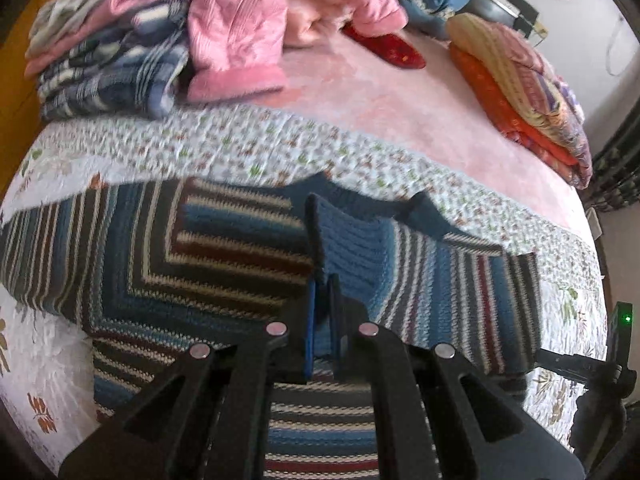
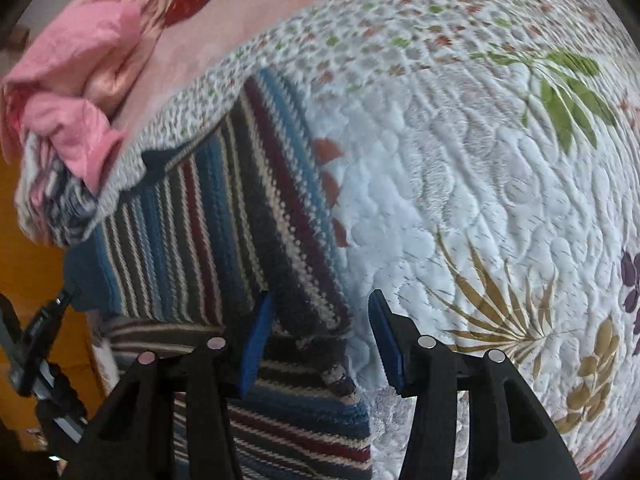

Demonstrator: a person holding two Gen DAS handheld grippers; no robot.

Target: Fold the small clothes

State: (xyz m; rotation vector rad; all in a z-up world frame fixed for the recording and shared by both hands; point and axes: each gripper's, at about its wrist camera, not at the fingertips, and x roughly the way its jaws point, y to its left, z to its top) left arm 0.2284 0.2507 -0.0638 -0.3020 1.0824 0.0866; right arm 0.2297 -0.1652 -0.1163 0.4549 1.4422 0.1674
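Left hand-held gripper (image 1: 323, 320) pinches sweater (image 1: 200, 248) fold; right hand-held gripper (image 2: 316, 344) open over lower-centre edge, best clamp there before lifting together.

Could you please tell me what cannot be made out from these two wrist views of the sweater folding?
- Left wrist view: whether the left gripper pinches any knit; its fingers are nearly together, but their tips hide the contact.
- Both views: the near hem of the striped sweater, covered by the gripper bodies and cut off by the bottom edge.
- Left wrist view: the items in the folded clothes pile, blurred and overlapped by the pink garment.
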